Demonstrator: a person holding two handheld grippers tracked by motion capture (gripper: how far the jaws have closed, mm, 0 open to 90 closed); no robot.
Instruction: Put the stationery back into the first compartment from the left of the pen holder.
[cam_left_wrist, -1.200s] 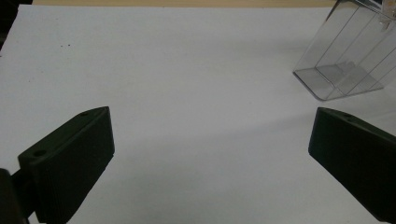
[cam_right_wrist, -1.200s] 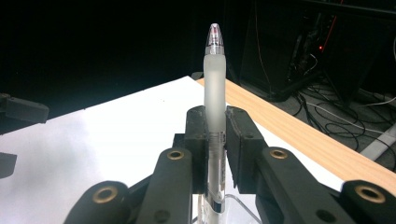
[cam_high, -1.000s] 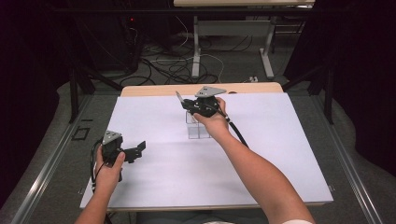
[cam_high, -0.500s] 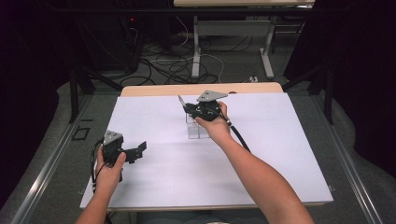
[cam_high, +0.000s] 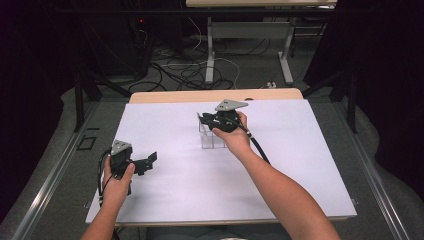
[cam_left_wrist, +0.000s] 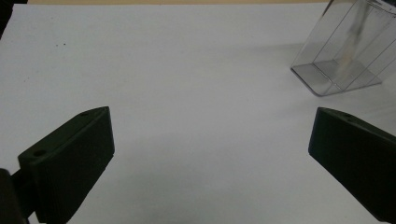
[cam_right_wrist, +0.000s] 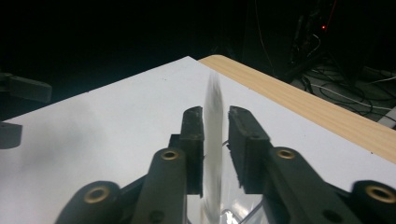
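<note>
1. Jaws of your right gripper (cam_right_wrist: 215, 140) are nearly pressed together, pinching a thin clear wall of the transparent container (cam_high: 211, 136); in the right gripper view the pinched sheet rises edge-on between the two black jaws.
2. Jaws of your left gripper (cam_left_wrist: 210, 158) are spread wide with nothing between them; in the high view the left gripper (cam_high: 142, 162) hovers over the near left part of the white tabletop (cam_high: 165, 195), well apart from the container.
3. Container position: it stands near the middle of the tabletop, slightly toward the far edge, directly under your right hand (cam_high: 231, 134). In the left gripper view the transparent container (cam_left_wrist: 343, 46) appears at the upper right, with bare white surface between it and the left jaws.
4. Orientation: the container is a rectangular box resting on its flat base, its open top facing up toward the right gripper; its walls look tilted in the left gripper view, which may come from the camera's own angle.
5. Surroundings: a wooden strip (cam_high: 215, 95) runs along the far edge of the table; beyond it, cables (cam_high: 185, 70) lie on the floor beside grey table legs (cam_high: 210, 55).
6. Writing: faint marks at the container's top corner in the left gripper view are too small to read.
</note>
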